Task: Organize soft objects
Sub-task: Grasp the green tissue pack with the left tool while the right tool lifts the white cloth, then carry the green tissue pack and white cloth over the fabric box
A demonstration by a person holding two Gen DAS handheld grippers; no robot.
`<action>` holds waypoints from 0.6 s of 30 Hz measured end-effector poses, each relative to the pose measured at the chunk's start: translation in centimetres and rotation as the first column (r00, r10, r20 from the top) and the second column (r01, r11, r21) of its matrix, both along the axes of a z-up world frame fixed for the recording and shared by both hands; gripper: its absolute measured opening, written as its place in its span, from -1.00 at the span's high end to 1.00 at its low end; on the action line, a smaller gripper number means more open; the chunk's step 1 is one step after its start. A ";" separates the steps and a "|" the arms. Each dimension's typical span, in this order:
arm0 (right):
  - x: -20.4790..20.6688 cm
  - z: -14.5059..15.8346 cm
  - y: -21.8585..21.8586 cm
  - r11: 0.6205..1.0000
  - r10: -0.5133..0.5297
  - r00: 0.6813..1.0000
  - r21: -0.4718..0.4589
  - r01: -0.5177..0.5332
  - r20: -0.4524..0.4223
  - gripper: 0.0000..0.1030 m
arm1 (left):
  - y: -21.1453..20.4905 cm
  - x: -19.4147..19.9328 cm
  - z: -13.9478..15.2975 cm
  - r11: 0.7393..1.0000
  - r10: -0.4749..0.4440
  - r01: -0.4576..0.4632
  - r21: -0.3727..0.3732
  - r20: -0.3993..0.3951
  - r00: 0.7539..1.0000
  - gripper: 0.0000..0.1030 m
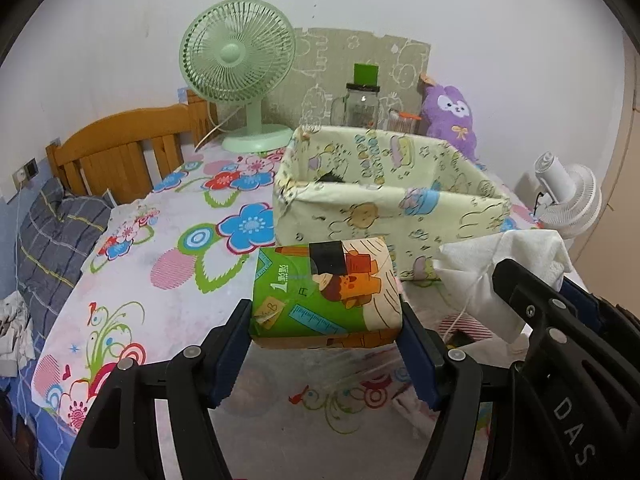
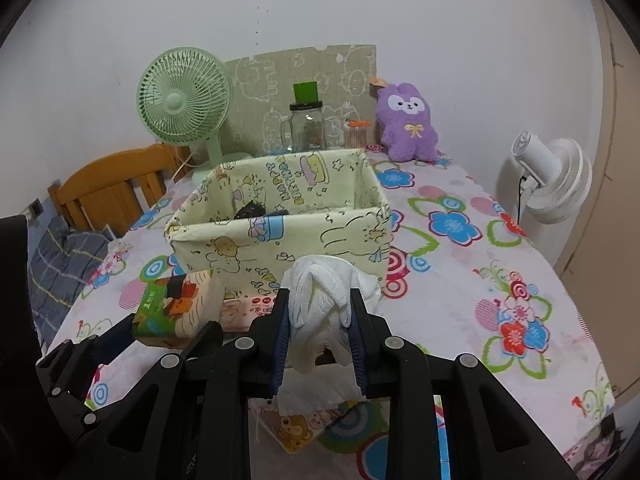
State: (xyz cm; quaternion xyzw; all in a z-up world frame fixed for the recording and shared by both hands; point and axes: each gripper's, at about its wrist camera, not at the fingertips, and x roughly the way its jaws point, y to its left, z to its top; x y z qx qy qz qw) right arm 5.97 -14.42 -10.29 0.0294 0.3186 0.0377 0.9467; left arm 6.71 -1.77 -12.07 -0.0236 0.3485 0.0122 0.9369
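My left gripper [image 1: 326, 314] is shut on a green and orange tissue pack [image 1: 326, 288], held above the floral bed sheet just in front of the pale yellow fabric bin [image 1: 384, 216]. My right gripper [image 2: 320, 308] is shut on a crumpled white cloth [image 2: 324, 300], held just in front of the bin [image 2: 280, 240]. The cloth [image 1: 504, 264] and right gripper also show at the right of the left wrist view. The tissue pack [image 2: 176, 304] shows at the left of the right wrist view. Something dark [image 2: 256, 211] lies inside the bin.
A green fan [image 1: 240, 64], a glass jar [image 1: 362, 106] and a purple plush rabbit [image 2: 406, 122] stand behind the bin by the wall. A white fan [image 2: 548, 184] stands at the right. A wooden headboard [image 1: 120, 148] and plaid bedding [image 1: 52, 240] lie left.
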 end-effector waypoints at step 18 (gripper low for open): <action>-2.4 6.0 -1.0 1.000 0.015 0.993 0.002 -0.016 0.117 0.42 | -1.5 -2.4 6.0 0.999 -0.029 0.026 0.022 0.116 0.993 -0.38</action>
